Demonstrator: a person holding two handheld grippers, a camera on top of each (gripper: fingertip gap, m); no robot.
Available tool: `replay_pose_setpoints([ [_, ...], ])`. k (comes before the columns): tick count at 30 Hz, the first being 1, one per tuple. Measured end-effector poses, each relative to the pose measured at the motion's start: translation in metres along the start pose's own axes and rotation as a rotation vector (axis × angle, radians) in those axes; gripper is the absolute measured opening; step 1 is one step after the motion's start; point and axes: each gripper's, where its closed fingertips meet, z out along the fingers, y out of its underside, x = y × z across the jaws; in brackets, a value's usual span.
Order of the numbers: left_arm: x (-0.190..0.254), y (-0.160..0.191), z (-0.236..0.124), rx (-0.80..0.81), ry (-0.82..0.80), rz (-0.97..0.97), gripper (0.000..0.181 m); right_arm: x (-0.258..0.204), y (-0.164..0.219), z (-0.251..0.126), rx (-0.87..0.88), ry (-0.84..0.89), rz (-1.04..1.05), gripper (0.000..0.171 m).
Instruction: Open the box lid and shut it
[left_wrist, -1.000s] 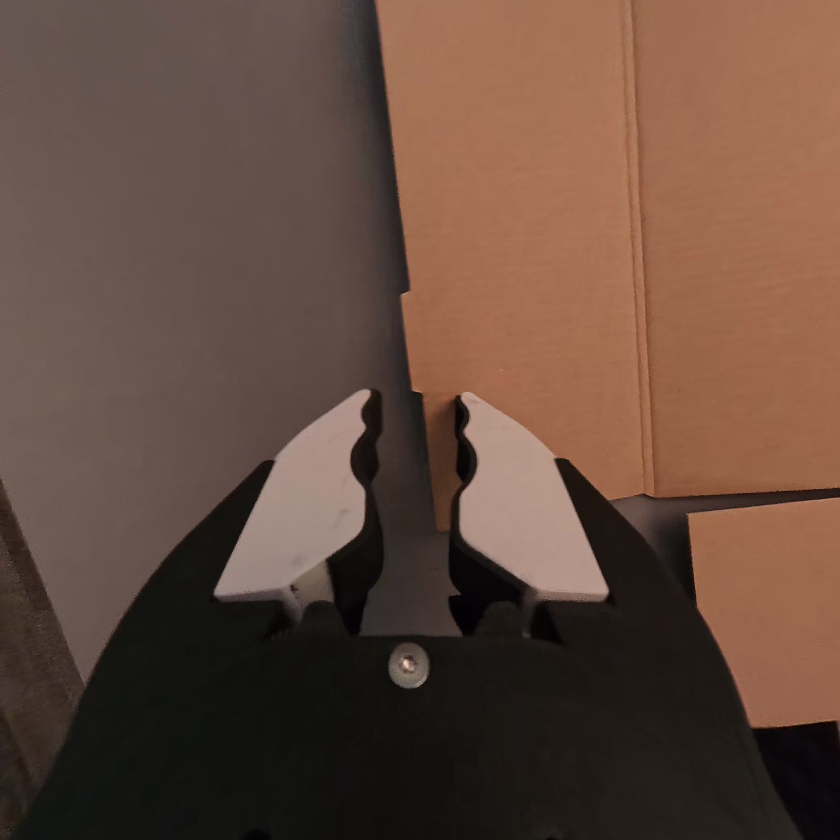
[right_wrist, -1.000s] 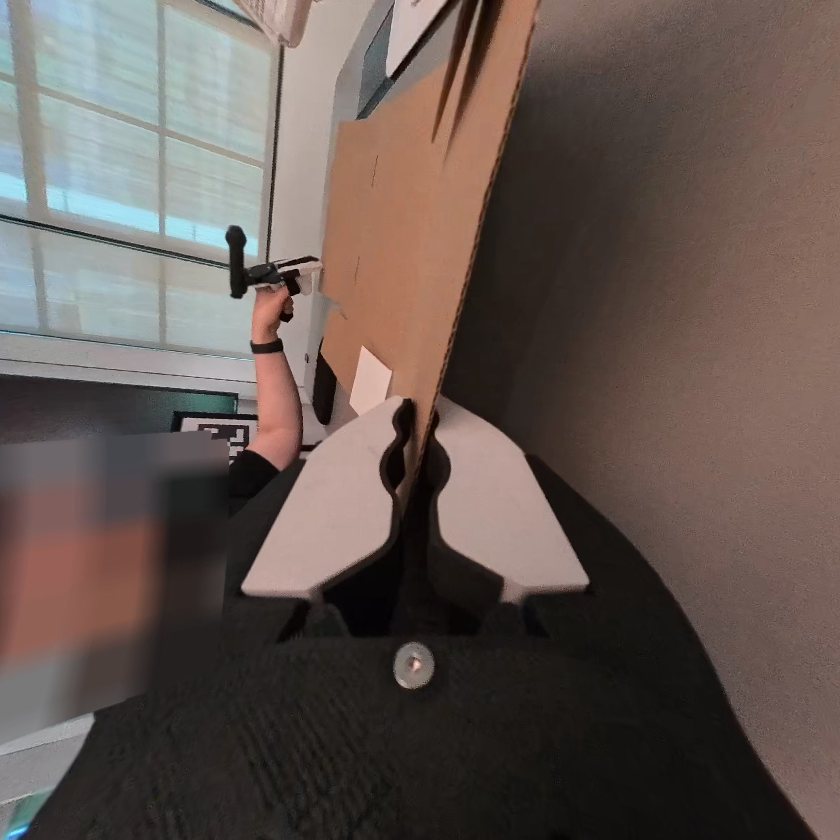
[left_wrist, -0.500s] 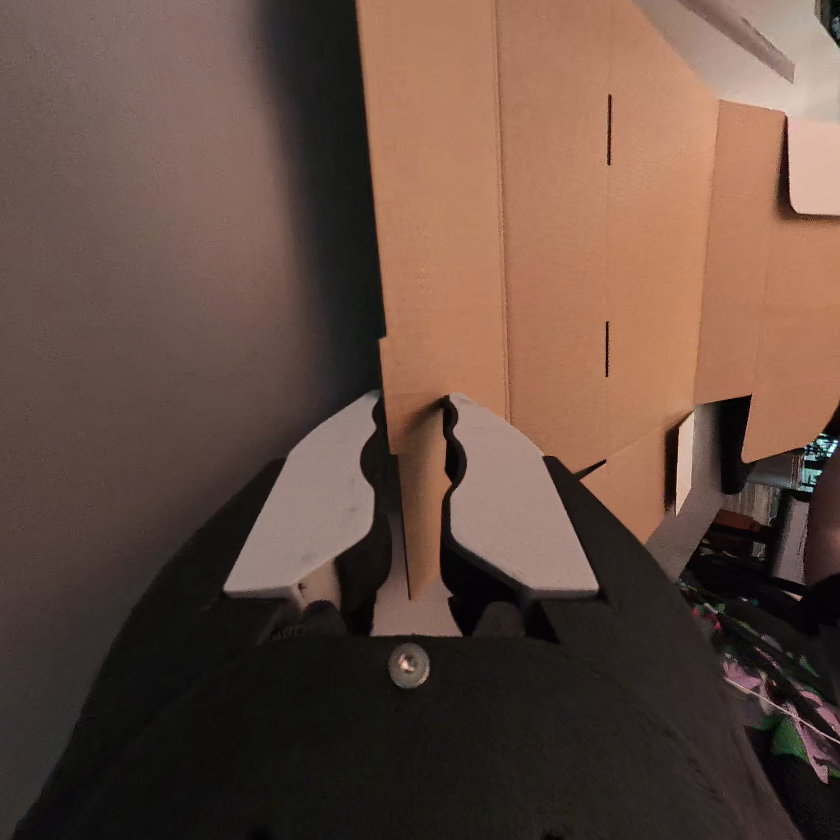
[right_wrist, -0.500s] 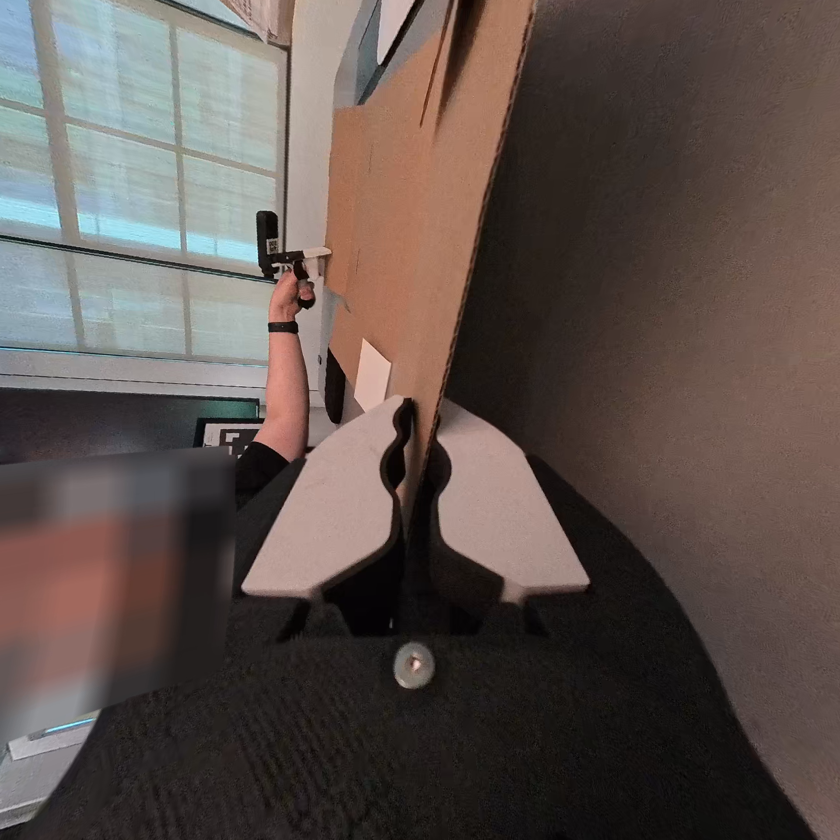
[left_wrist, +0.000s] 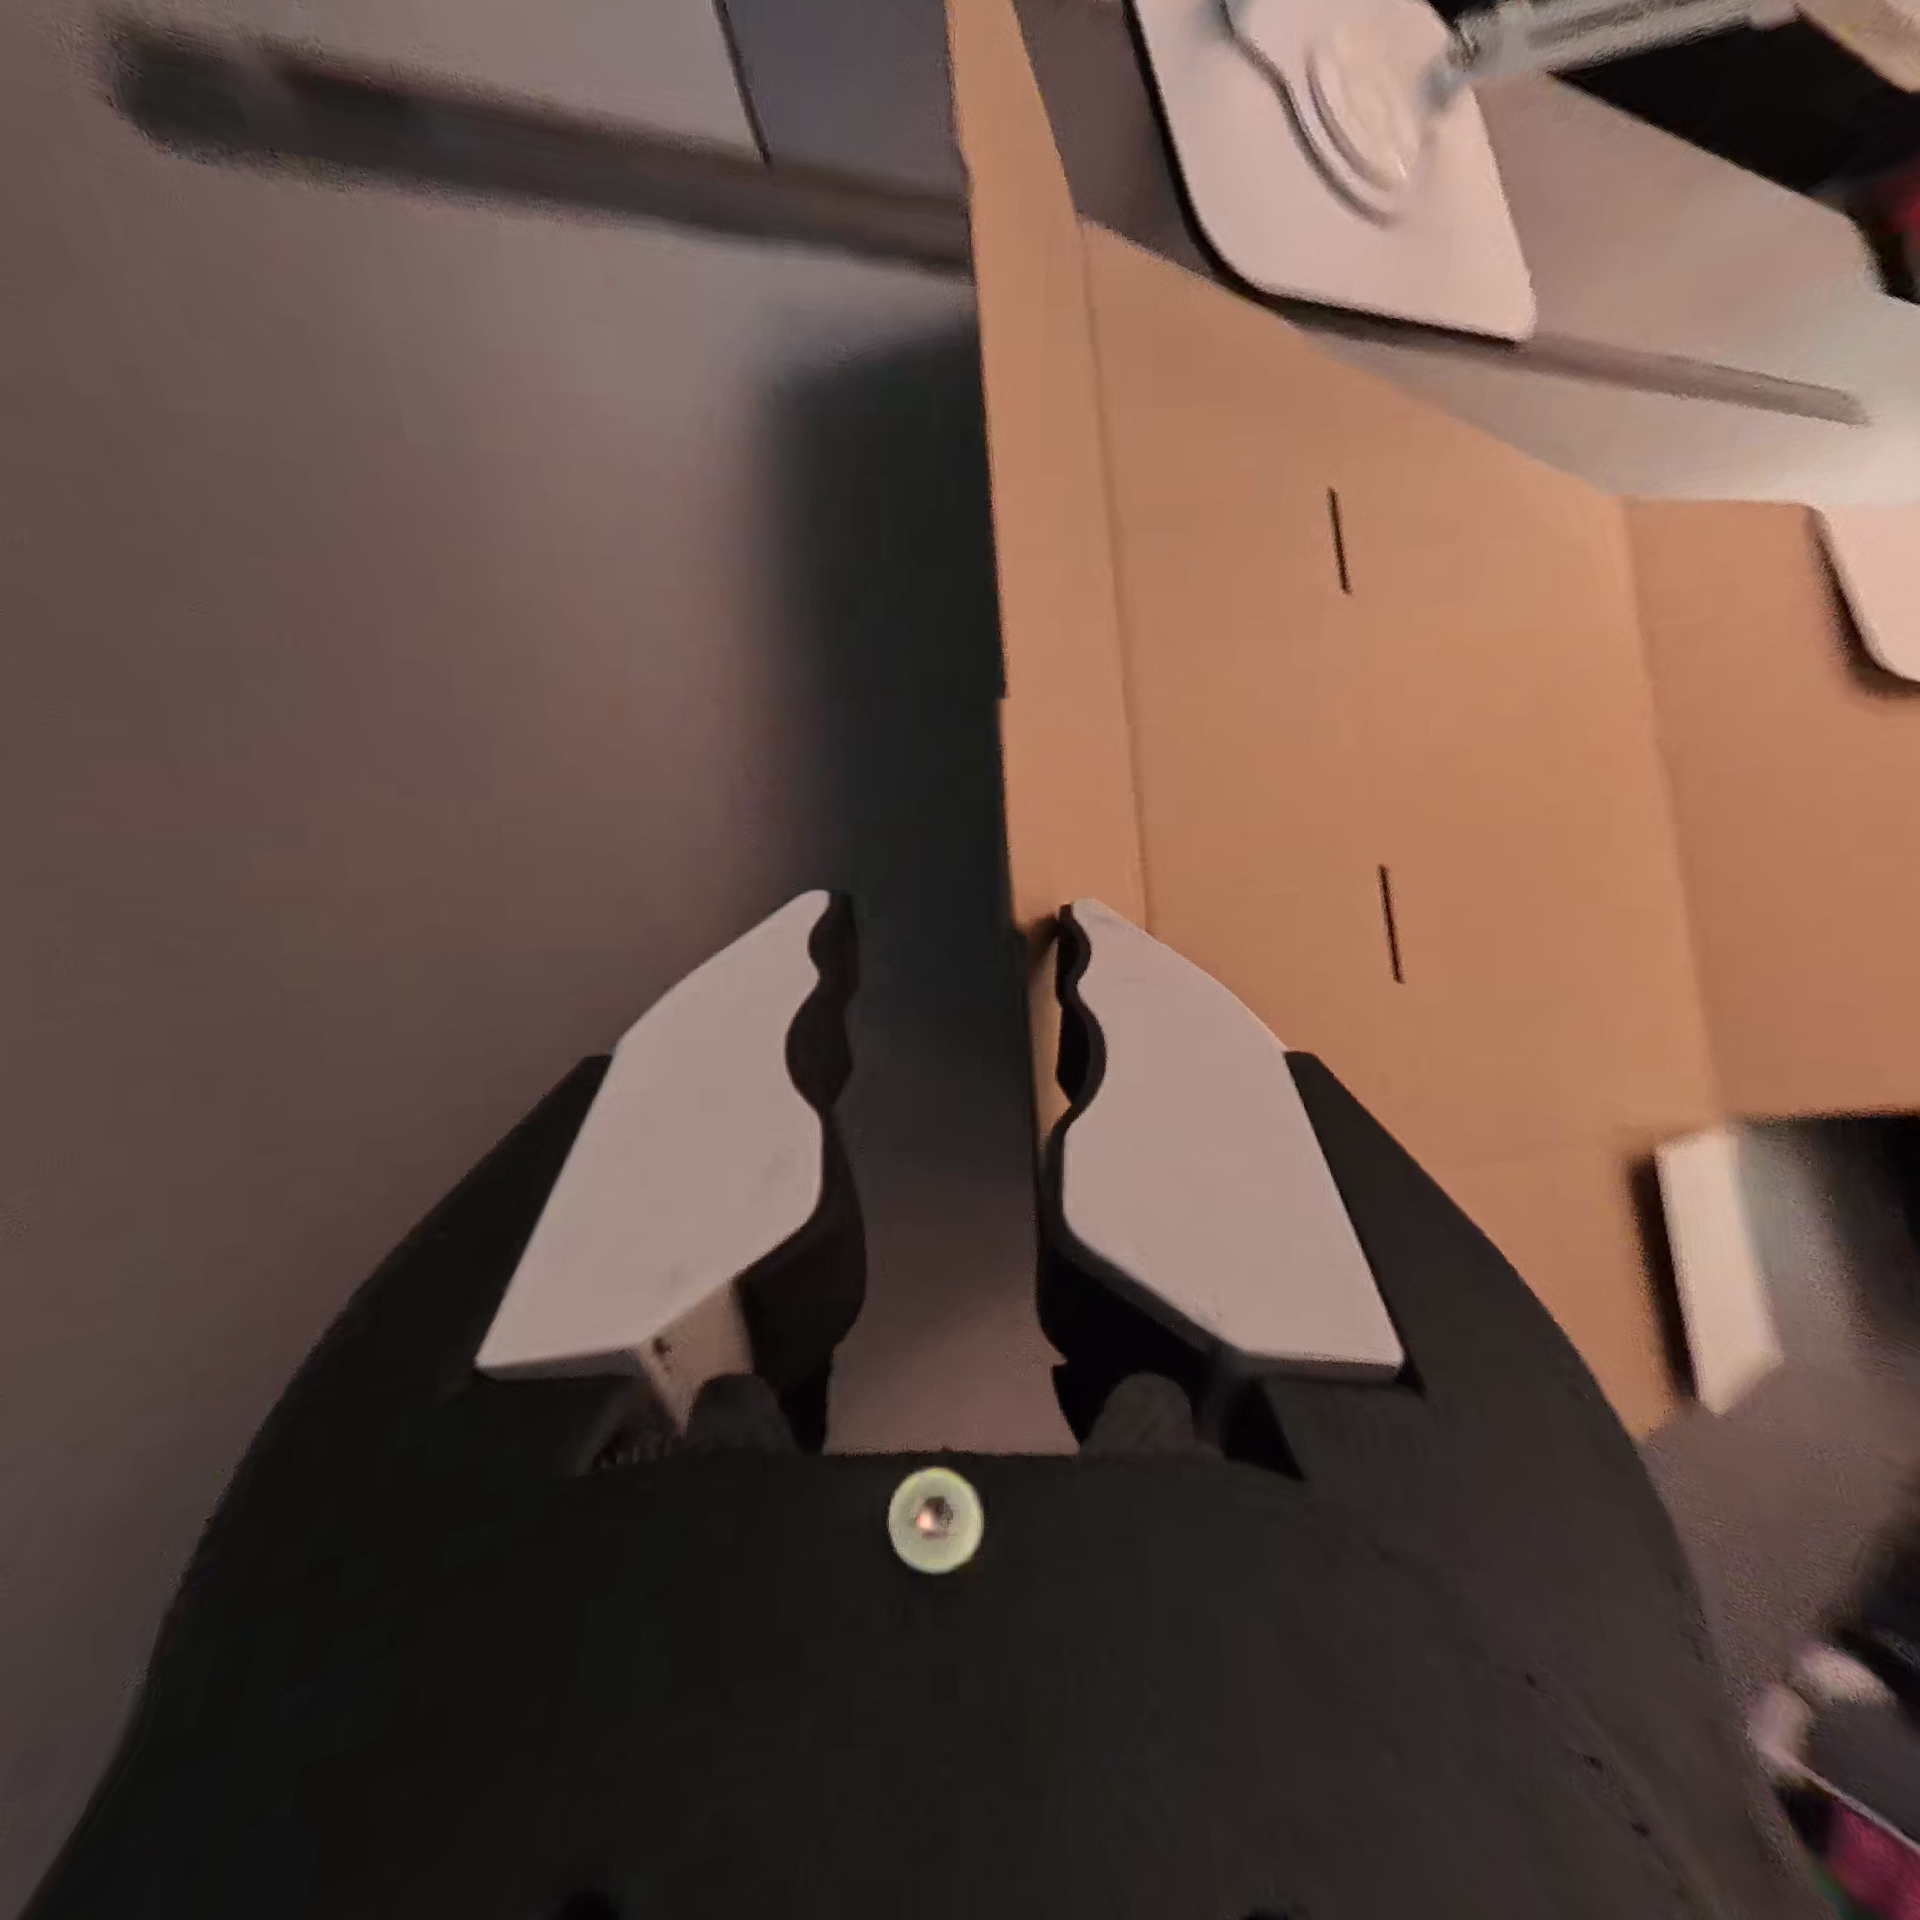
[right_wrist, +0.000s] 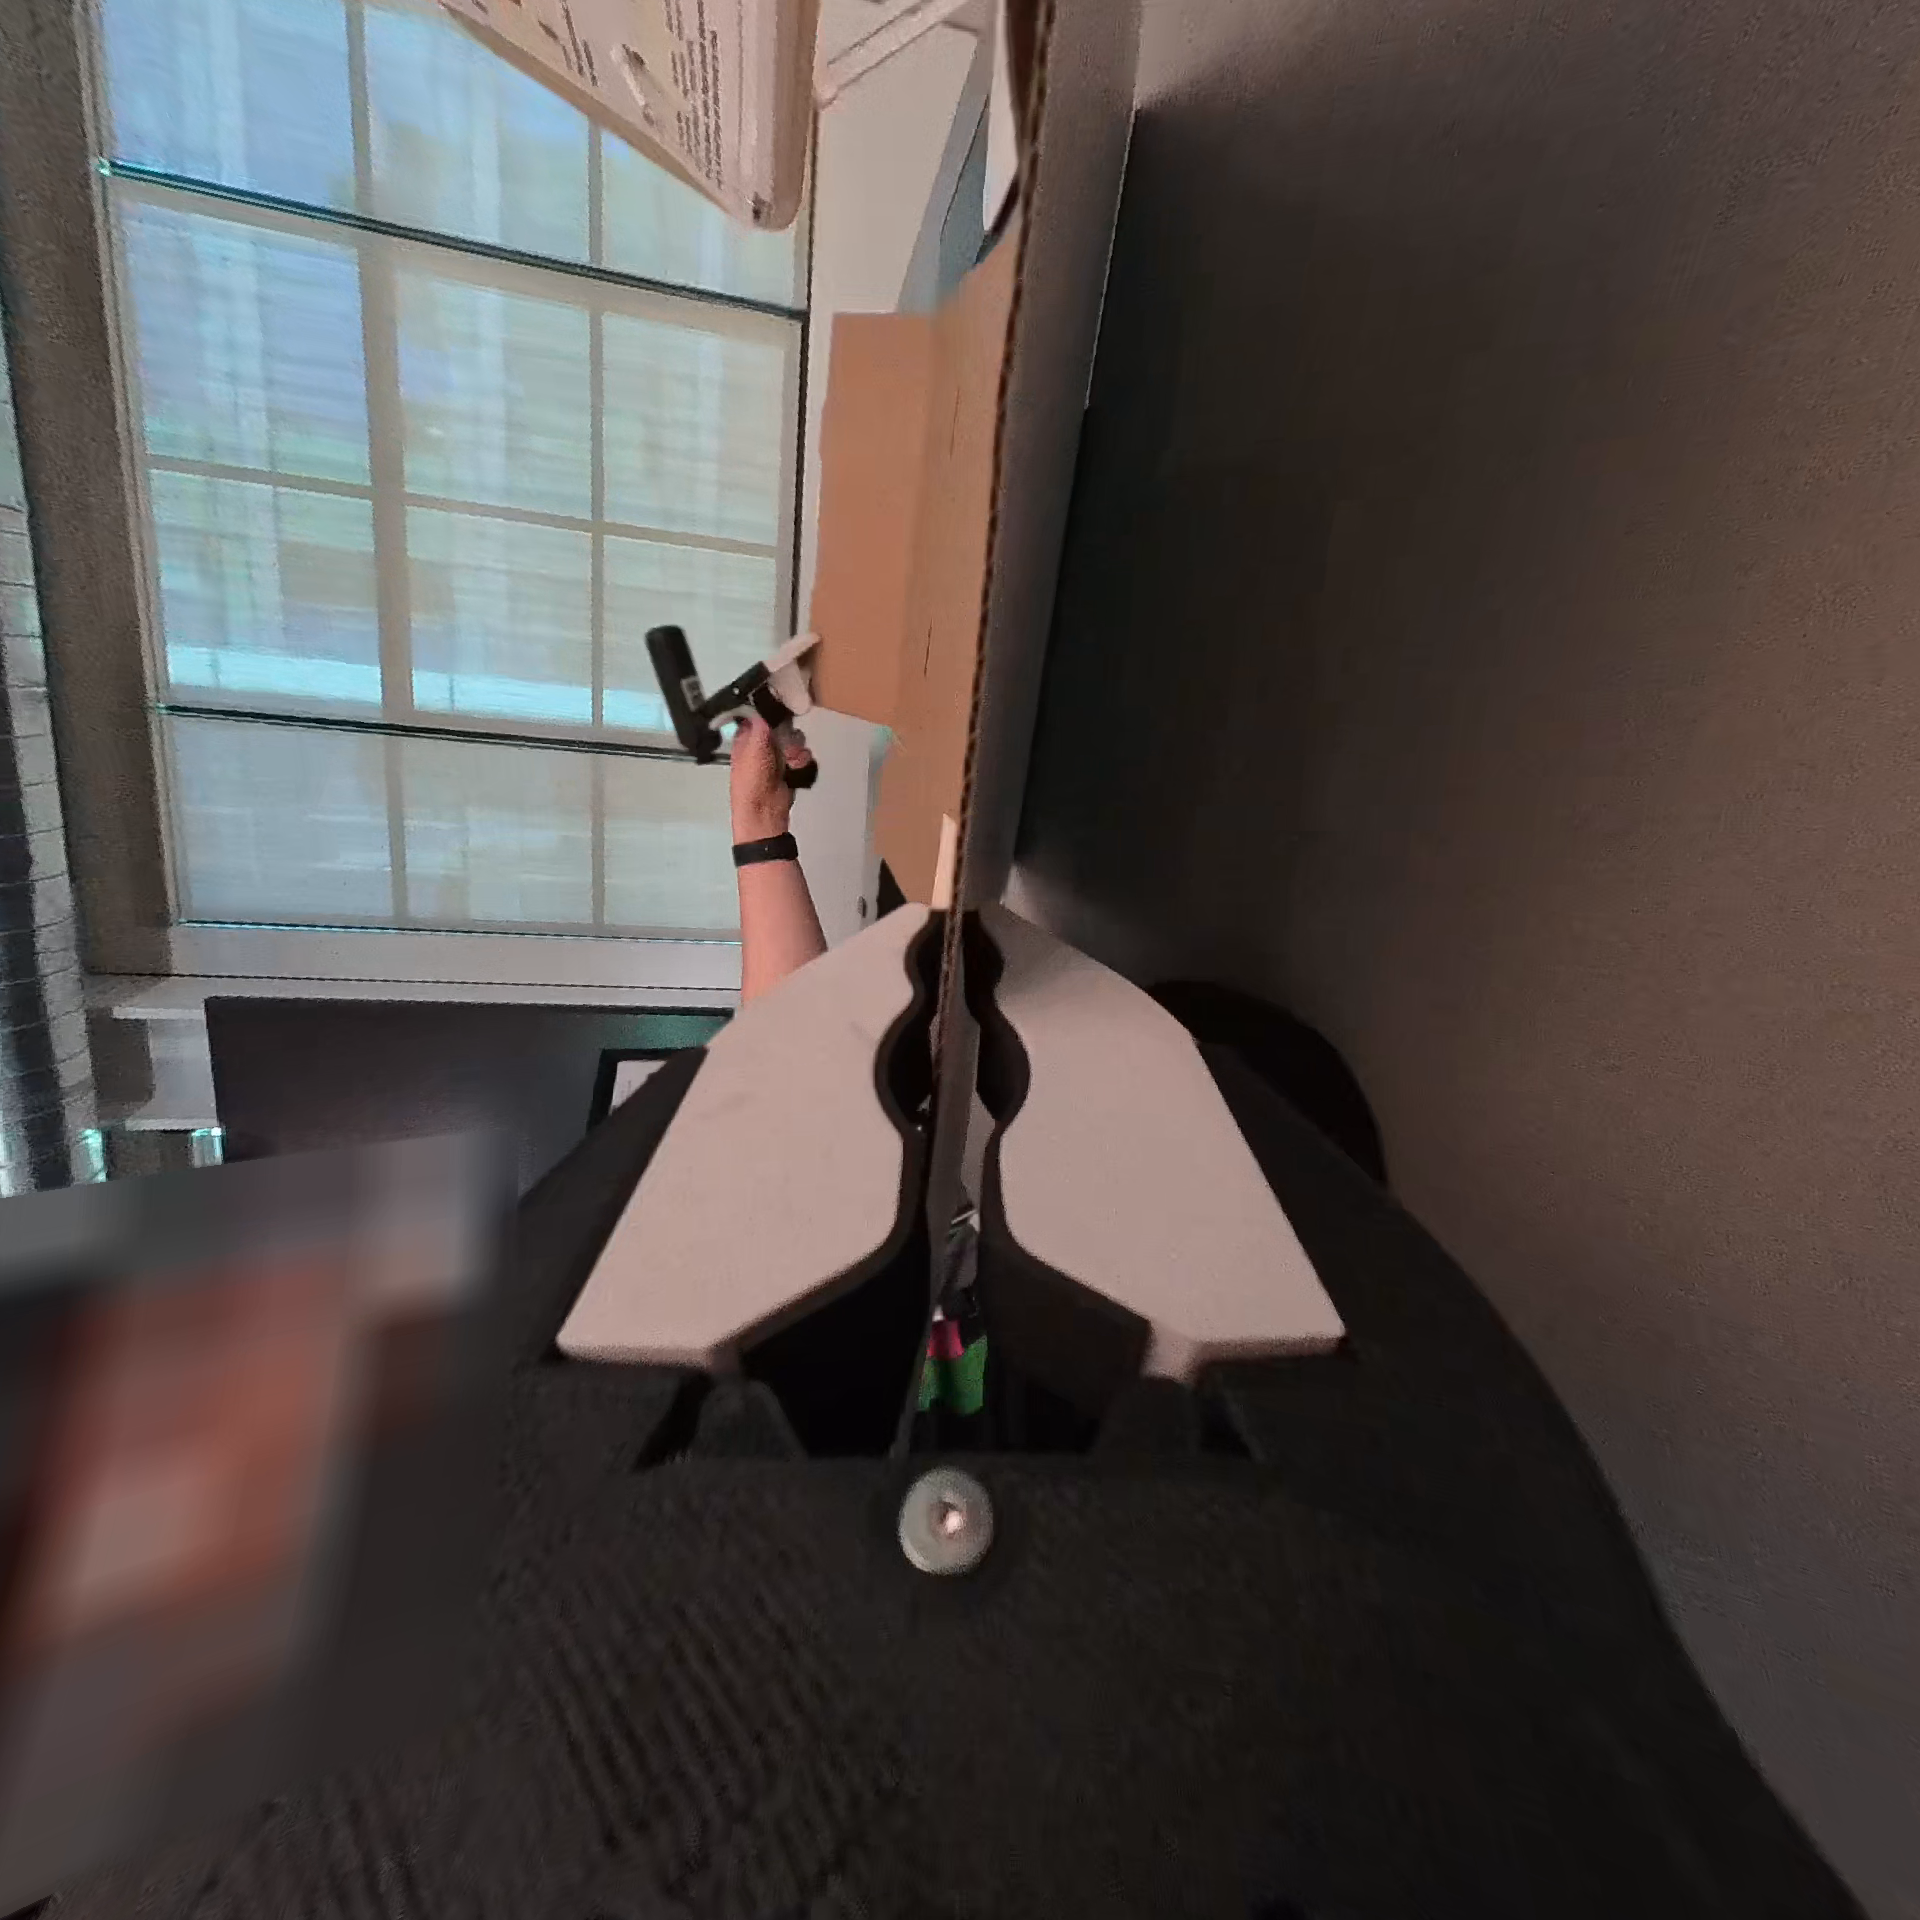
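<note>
Cardboard lid (right_wrist: 987, 582), a brown corrugated panel raised upright, pinched at its edge by the right gripper (right_wrist: 951, 920) for control (left gripper (left_wrist: 945, 914) parted, its right finger touching the far edge).

A big window (right_wrist: 457, 561) with many panes lets in light. A white printed sheet (right_wrist: 686, 94) hangs at the top. The grey surface (left_wrist: 416, 623) is dark and plain.
</note>
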Motion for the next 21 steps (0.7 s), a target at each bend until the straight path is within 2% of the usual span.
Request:
replay_pose_setpoints([
  [4, 0.015, -0.028, -0.063, 0.188, -0.317, 0.273, 0.05, -0.003, 0.019, 0.01, 0.026, 0.045, -0.019, 0.003],
  [7, 0.077, -0.025, -0.092, 0.26, -0.384, 0.487, 0.063, -0.003, 0.024, 0.017, 0.031, 0.061, -0.046, 0.003],
  [8, 0.105, -0.016, -0.093, 0.265, -0.36, 0.555, 0.069, -0.005, 0.025, 0.02, 0.035, 0.057, -0.048, 0.003],
  [10, 0.173, 0.015, -0.08, 0.248, -0.211, 0.68, 0.074, -0.007, 0.024, 0.026, 0.048, 0.037, -0.035, 0.003],
  [12, 0.245, 0.063, -0.056, 0.198, -0.016, 0.802, 0.077, -0.01, 0.026, 0.032, 0.056, 0.002, 0.007, 0.004],
  [14, 0.304, 0.112, -0.032, 0.18, 0.102, 0.962, 0.078, -0.013, 0.03, 0.038, 0.056, -0.011, 0.035, 0.005],
  [18, 0.393, 0.186, 0.005, 0.227, 0.221, 1.292, 0.078, -0.016, 0.033, 0.043, 0.055, 0.011, 0.031, 0.005],
  [21, 0.434, 0.216, 0.019, 0.233, 0.333, 1.394, 0.074, -0.017, 0.034, 0.041, 0.06, 0.042, 0.021, 0.005],
])
